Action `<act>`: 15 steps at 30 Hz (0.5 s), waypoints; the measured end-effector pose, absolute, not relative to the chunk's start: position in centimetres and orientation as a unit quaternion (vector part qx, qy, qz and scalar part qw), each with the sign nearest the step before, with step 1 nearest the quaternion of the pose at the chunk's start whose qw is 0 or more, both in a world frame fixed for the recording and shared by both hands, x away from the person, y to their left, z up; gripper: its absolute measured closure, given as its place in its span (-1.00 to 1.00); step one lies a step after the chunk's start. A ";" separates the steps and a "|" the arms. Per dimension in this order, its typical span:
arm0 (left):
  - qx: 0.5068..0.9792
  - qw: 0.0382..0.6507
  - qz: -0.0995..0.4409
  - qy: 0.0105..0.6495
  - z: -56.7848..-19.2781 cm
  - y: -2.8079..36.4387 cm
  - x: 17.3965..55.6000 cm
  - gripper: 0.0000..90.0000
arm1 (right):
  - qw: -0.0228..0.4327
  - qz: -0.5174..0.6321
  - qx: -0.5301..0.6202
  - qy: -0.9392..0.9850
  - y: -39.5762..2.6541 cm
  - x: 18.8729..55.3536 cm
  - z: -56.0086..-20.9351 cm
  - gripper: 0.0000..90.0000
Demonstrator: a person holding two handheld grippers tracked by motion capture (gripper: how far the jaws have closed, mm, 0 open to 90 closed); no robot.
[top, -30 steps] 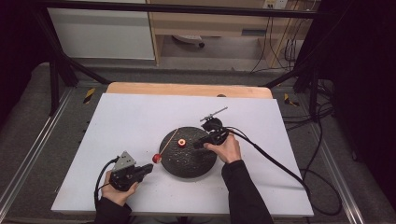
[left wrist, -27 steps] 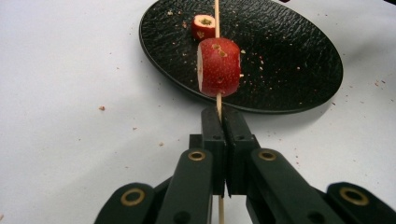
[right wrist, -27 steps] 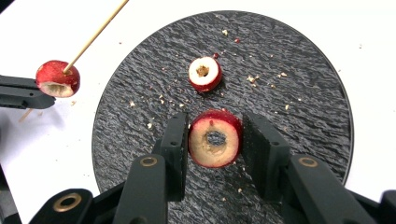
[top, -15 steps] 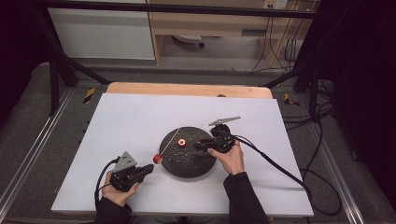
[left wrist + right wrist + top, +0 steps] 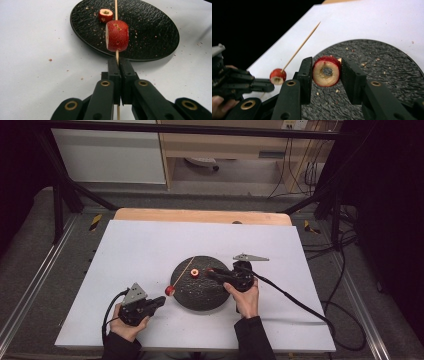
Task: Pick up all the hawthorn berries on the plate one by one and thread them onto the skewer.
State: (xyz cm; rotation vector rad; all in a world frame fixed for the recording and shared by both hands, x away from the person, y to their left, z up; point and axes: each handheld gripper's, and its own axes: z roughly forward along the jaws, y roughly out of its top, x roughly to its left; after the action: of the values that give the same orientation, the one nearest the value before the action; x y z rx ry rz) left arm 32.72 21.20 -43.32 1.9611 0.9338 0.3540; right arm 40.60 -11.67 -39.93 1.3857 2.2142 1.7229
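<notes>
Skewer (image 5: 116, 6) is pinched near its blunt end in my left gripper (image 5: 117, 65), jaws fully closed on the stick. One cored red fruit piece (image 5: 117, 35) already threaded, sitting just ahead of the jaws. Pointed end sticks out over the black plate (image 5: 202, 296), tip free.

Second cored piece (image 5: 326, 71) is clamped between my right gripper (image 5: 326, 75) jaws, held over the plate with its bore facing the camera. From above, the right gripper (image 5: 212, 272) sits above the plate's right half, the left gripper (image 5: 161, 301) just off the plate's left rim on the white table (image 5: 140, 245).

A third cored piece (image 5: 106, 15) lies loose on the plate, beside the skewer line.

Status, as I read it: one on, one in hand, one waiting. Left to do: line the held piece's bore up with the tip, slide it down to the first, then fetch the last one. Crumbs all over the plate and table.
</notes>
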 end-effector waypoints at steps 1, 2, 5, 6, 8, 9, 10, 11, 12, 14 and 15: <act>0.794 0.453 0.143 0.378 -43.3 21.2 32.7 0.96 | 0.006 0.555 0.445 0.703 -11.6 40.5 -40.0 0.40; 0.794 0.453 0.144 0.378 -43.3 21.2 32.7 0.96 | 0.009 0.557 0.446 0.700 -11.7 40.5 -40.2 0.40; 0.795 0.453 0.143 0.377 -43.3 21.1 32.7 0.97 | 0.005 0.578 0.451 0.680 -11.7 40.2 -40.5 0.40; 0.795 0.453 0.143 0.377 -43.3 21.1 32.7 0.96 | 0.004 0.584 0.452 0.674 -11.8 40.1 -40.6 0.40; 0.796 0.453 0.143 0.375 -43.3 21.0 32.6 0.96 | 0.004 0.595 0.457 0.661 -11.9 39.9 -40.7 0.40; 0.796 0.453 0.142 0.375 -43.3 21.0 32.6 0.96 | 0.005 0.598 0.458 0.658 -11.9 39.8 -40.8 0.41; 0.797 0.453 0.142 0.374 -43.3 21.0 32.6 0.96 | 0.006 0.601 0.459 0.654 -11.9 39.8 -40.8 0.40; 0.797 0.453 0.142 0.374 -43.3 21.0 32.6 0.96 | 0.008 0.607 0.460 0.647 -11.9 39.7 -40.9 0.41; 0.797 0.453 0.142 0.373 -43.3 20.9 32.5 0.96 | 0.006 0.612 0.463 0.642 -11.8 39.6 -41.0 0.41; 0.797 0.455 0.142 0.372 -43.3 20.9 32.5 0.97 | 0.009 0.619 0.462 0.635 -11.7 39.5 -41.2 0.41; 0.797 0.455 0.142 0.372 -43.3 20.8 32.5 0.96 | 0.009 0.623 0.466 0.628 -11.7 39.5 -41.3 0.41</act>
State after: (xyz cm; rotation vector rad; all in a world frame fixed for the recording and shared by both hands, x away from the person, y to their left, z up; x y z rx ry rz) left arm 32.45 20.85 -43.28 1.9659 0.9173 0.3514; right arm 39.48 -11.69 -41.26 1.4544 1.9615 1.9469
